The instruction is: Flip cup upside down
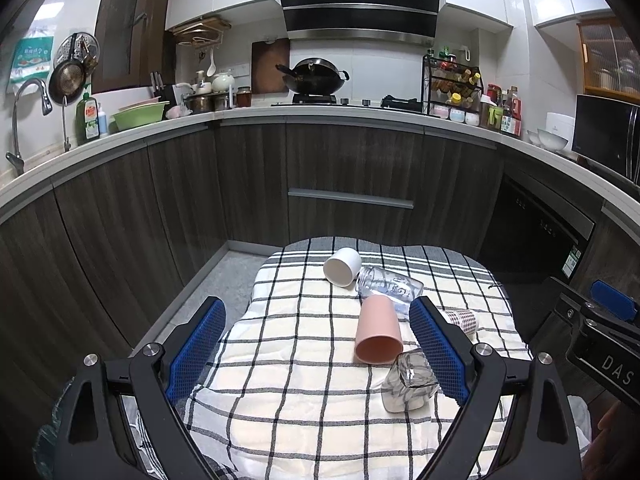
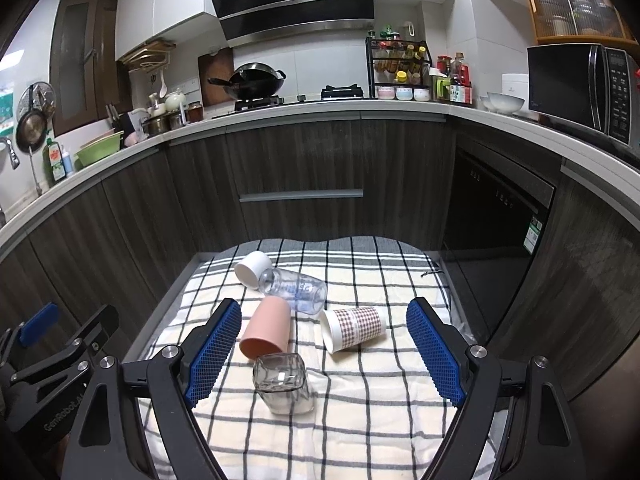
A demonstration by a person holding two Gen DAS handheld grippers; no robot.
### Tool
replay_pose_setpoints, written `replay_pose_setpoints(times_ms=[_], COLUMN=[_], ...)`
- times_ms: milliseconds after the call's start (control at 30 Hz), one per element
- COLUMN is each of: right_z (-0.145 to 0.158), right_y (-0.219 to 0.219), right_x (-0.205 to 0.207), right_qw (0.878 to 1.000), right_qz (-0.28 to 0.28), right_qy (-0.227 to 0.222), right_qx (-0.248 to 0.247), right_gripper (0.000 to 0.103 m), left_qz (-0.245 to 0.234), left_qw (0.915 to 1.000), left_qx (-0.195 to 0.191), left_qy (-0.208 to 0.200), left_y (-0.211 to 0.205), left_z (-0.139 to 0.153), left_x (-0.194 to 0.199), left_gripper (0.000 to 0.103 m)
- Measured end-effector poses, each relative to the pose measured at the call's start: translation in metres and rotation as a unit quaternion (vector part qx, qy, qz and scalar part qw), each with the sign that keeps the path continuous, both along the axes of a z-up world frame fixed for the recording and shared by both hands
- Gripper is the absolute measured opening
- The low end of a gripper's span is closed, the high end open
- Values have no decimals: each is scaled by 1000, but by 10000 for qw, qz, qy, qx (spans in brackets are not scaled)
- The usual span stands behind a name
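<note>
Several cups lie on a checked cloth (image 1: pixel 304 392) (image 2: pixel 380 408). A white cup (image 1: pixel 342 266) (image 2: pixel 253 269), a clear glass jar (image 1: pixel 390 288) (image 2: pixel 294 286), a pink cup (image 1: pixel 378 334) (image 2: pixel 266 332) and a checked paper cup (image 2: pixel 352 329) (image 1: pixel 462 320) lie on their sides. A square clear glass (image 1: pixel 410 380) (image 2: pixel 282 378) stands bottom-up nearest me. My left gripper (image 1: pixel 320 354) is open and empty above the cloth, the pink cup between its fingers in view. My right gripper (image 2: pixel 324 354) is open and empty, with the square glass and paper cup between its fingers.
Dark wood cabinets (image 1: pixel 344 176) and a white counter (image 1: pixel 320 114) curve around behind the cloth. A dishwasher (image 2: pixel 496 208) stands at the right. The other gripper shows at each frame's edge (image 1: pixel 600 328) (image 2: pixel 52 344).
</note>
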State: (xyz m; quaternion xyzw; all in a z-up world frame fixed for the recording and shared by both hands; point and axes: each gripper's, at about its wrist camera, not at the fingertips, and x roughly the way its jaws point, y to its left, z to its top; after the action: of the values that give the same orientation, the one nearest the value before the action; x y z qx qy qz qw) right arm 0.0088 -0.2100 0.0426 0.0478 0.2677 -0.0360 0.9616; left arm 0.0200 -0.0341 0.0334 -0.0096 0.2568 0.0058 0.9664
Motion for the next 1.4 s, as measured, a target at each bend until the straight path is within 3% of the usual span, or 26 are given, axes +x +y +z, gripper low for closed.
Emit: replay_pose_setpoints(times_ms=[1400], right_z=[3], right_y=[-1], right_x=[-1], right_qw=[10000], right_qz=[-17], right_qy=[-39], right_qx=[7], right_gripper=[86], left_qz=[-3], left_qw=[10000], left_qx=[-9], left_qy=[32], left_y=[2], left_z=[-1], left_x=[-1], left_gripper=[94])
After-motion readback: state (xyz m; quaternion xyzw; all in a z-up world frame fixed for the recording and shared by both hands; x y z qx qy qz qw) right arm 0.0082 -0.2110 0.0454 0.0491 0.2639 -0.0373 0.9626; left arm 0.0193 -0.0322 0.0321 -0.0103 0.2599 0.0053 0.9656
